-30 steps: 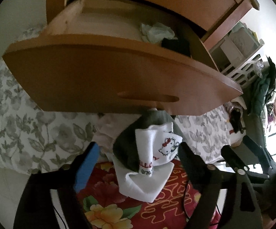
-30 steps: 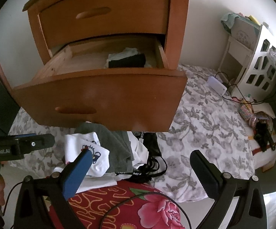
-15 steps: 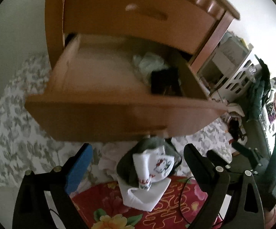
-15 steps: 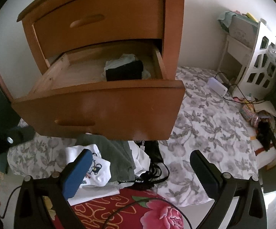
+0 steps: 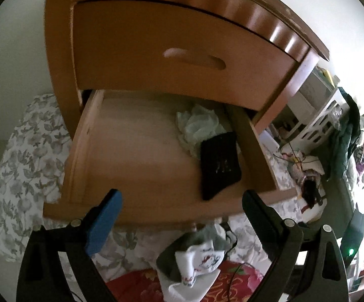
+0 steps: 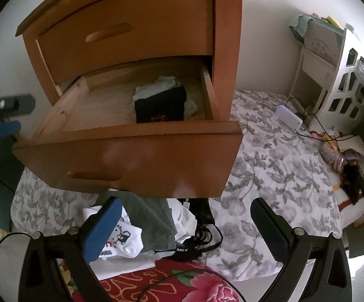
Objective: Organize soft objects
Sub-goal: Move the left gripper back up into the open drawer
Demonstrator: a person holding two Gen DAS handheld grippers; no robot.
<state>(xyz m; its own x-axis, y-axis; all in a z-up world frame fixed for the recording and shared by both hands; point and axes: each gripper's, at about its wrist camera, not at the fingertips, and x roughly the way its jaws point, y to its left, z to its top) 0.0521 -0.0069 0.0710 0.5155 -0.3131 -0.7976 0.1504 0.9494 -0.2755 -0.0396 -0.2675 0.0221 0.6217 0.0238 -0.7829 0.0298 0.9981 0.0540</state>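
A wooden nightstand has its lower drawer (image 5: 141,166) (image 6: 141,161) pulled out. Inside lie a folded black cloth (image 5: 218,162) (image 6: 160,107) and a pale crumpled cloth (image 5: 197,123) (image 6: 156,86). Below the drawer a pile of clothes rests on the bed: a white cartoon-print piece (image 5: 199,259) (image 6: 121,239), a grey garment (image 6: 151,216) and black straps (image 6: 197,236). My left gripper (image 5: 182,214) is open and empty, high over the drawer's front. My right gripper (image 6: 184,224) is open and empty, above the pile.
A grey floral bedsheet (image 6: 277,171) covers the bed. A red flowered cloth (image 6: 182,284) lies at the near edge with a cable across it. A white shelf unit (image 6: 343,83) and clutter stand at the right. The upper drawer (image 5: 182,58) is closed.
My left gripper has risen and tilted, so it now looks down into the drawer instead of at its front. The right gripper has risen slightly. Both stay open and empty.
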